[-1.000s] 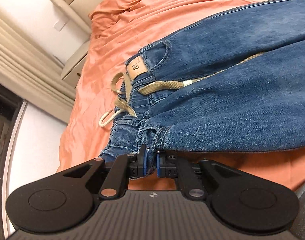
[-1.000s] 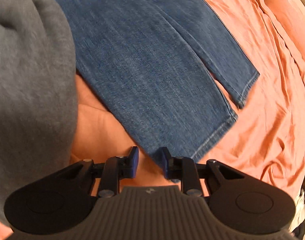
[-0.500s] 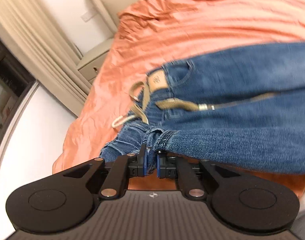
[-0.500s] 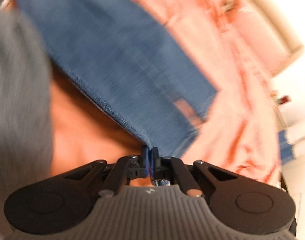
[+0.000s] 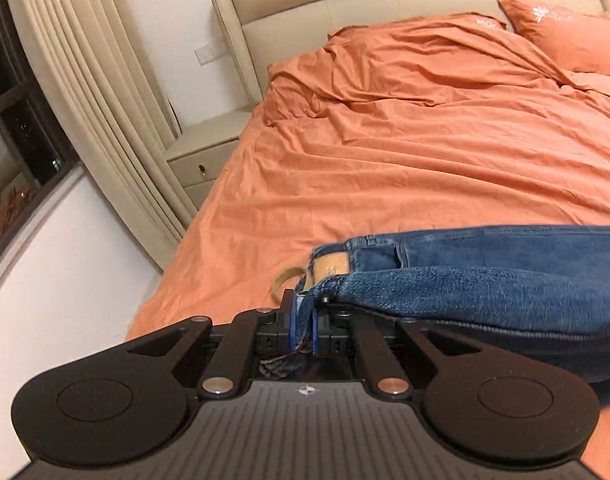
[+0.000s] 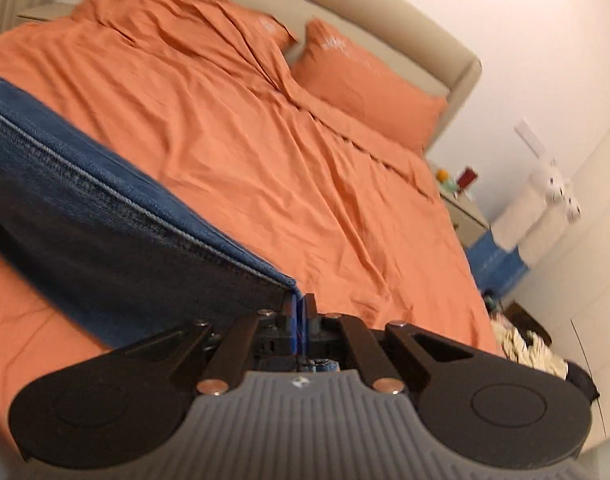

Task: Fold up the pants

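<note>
Blue jeans (image 5: 485, 284) with a tan waist patch and a beige drawstring are lifted above the orange bed. My left gripper (image 5: 303, 322) is shut on the waistband corner, and the denim stretches away to the right. My right gripper (image 6: 300, 316) is shut on the hem end of the jeans (image 6: 105, 220), which stretch away to the left. The middle of the jeans is out of both views.
The orange bed sheet (image 5: 405, 152) is rumpled near the beige headboard (image 5: 345, 4), with orange pillows (image 6: 365, 84). A beige nightstand (image 5: 203, 156) and curtains (image 5: 85, 92) stand to the left. A second nightstand (image 6: 461, 204) and a blue bin (image 6: 497, 264) stand to the right.
My right gripper shut on the hem. Both grippers lifted the jeans off the bed and tilted up, so both views now look across the bed toward the headboard.
</note>
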Motion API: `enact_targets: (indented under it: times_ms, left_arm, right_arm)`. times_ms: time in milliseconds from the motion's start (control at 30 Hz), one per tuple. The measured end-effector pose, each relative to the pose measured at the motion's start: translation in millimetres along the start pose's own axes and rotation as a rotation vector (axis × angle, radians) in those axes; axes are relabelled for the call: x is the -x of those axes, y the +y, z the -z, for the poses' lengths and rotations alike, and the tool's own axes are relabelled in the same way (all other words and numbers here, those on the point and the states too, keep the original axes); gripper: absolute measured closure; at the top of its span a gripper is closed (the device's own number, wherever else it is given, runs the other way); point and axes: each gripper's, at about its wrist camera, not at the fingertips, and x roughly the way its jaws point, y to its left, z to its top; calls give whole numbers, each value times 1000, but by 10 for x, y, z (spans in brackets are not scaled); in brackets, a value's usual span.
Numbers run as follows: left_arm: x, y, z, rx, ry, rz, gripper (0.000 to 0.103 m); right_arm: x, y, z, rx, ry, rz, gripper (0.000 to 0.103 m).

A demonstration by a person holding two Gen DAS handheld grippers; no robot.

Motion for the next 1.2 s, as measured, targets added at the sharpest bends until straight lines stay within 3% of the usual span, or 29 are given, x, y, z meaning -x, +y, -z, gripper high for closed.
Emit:
enact_targets:
  times_ms: [367,633,867,1033,1200]
  left_arm:
    - [-1392,-607,-575,-75,140,-41,95]
    - [-2350,-1046,-459,-151,258,-59,95]
    - [-2425,-1098,-352,-163,234,-63,95]
    - [-1963,-871,-482,-79,119,-29,95]
    - [-2052,-907,-662,-46,128,-24,95]
  right_arm:
    - [-1750,256,-570,34,186,-13,103]
    - [-2737,603,-534,111,314,-56,103]
    - [-2855,717,-473,119,319,-69,103]
    - [-2445,593,-494,107,249,-25,103]
    - [-2327,512,-573,45,227,8,103]
